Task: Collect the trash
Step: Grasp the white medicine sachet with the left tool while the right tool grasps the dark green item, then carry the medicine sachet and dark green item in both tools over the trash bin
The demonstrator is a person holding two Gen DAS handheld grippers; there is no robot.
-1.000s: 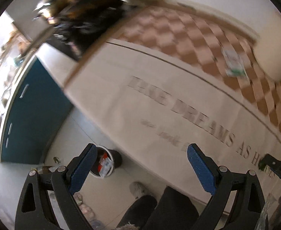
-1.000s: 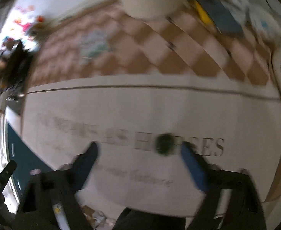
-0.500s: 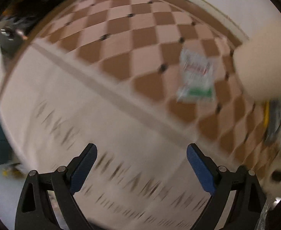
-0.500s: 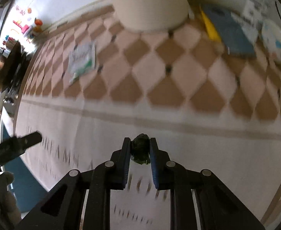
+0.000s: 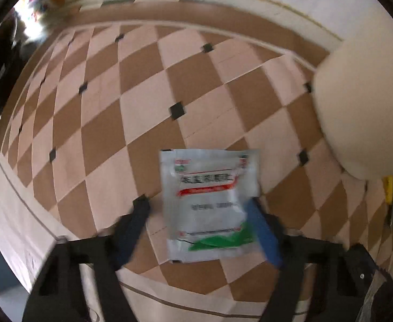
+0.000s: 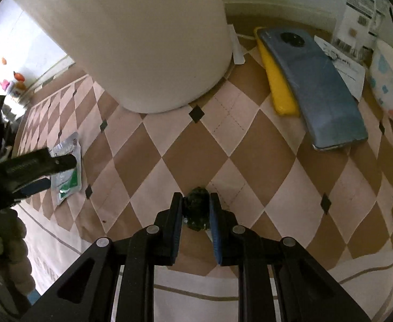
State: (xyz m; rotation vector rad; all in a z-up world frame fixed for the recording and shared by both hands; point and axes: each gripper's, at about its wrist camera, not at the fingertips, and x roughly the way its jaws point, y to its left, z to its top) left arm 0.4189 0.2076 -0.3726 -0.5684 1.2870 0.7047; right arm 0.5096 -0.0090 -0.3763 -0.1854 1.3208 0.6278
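A silvery sachet [image 5: 210, 201] with red and green print lies flat on the checked tablecloth [image 5: 132, 112]. My left gripper [image 5: 197, 206] points down over it with its jaws closing. The sachet is between the fingers, the blue right pad [image 5: 261, 230] at its edge and the left finger a little clear of it. In the right wrist view the same sachet [image 6: 67, 174] lies at the far left beneath the left gripper [image 6: 59, 171]. My right gripper [image 6: 196, 197] is shut on a small dark green wad [image 6: 196, 212] just above the cloth.
A large cream cylinder [image 6: 148, 40] stands at the back, also the cream cylinder [image 5: 363, 107] right of the sachet. A blue phone [image 6: 317, 88] rests on a yellow case [image 6: 277, 86]. A spotted white bowl [image 6: 389, 86] and printed papers [image 6: 363, 13] sit at the far right.
The left gripper swept from the table's front edge onto the sachet and its jaws narrowed. The right gripper shut on the dark wad and carried it toward the cylinder.
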